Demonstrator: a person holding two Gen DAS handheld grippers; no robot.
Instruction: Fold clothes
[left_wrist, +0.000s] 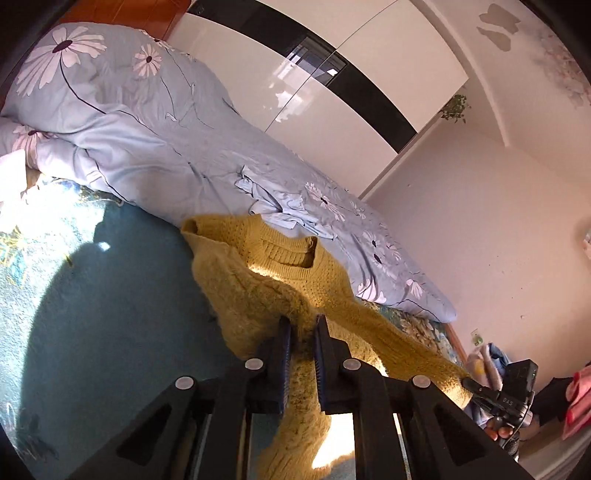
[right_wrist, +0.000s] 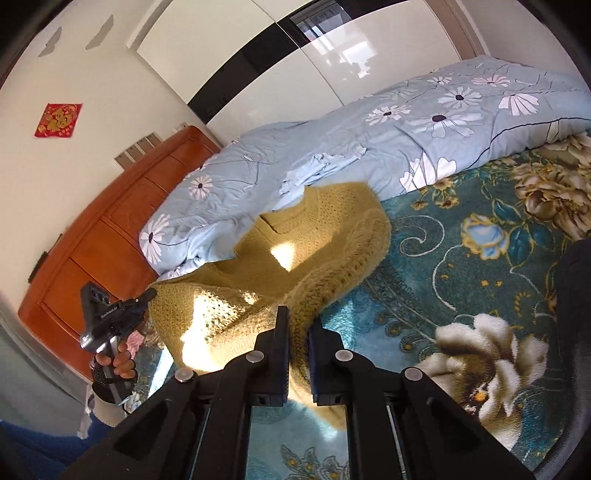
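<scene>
A mustard-yellow knitted sweater (left_wrist: 295, 273) lies partly lifted over the teal blanket, its neckline towards the duvet. My left gripper (left_wrist: 303, 325) is shut on a fuzzy fold of the sweater, and the knit hangs down between its fingers. In the right wrist view the sweater (right_wrist: 258, 266) stretches from left to centre, and my right gripper (right_wrist: 299, 321) is shut on another fold of it. Each view shows the other gripper at the sweater's far edge: the right gripper (left_wrist: 471, 384) and the left gripper (right_wrist: 149, 294), both held by a hand.
A light blue flowered duvet (left_wrist: 166, 147) is bunched along the far side of the bed. The teal floral blanket (right_wrist: 461, 258) covers the mattress. A wooden headboard (right_wrist: 110, 229) and a glossy white wardrobe (left_wrist: 332, 92) stand beyond. Some clothes (left_wrist: 487, 362) lie off the bed's end.
</scene>
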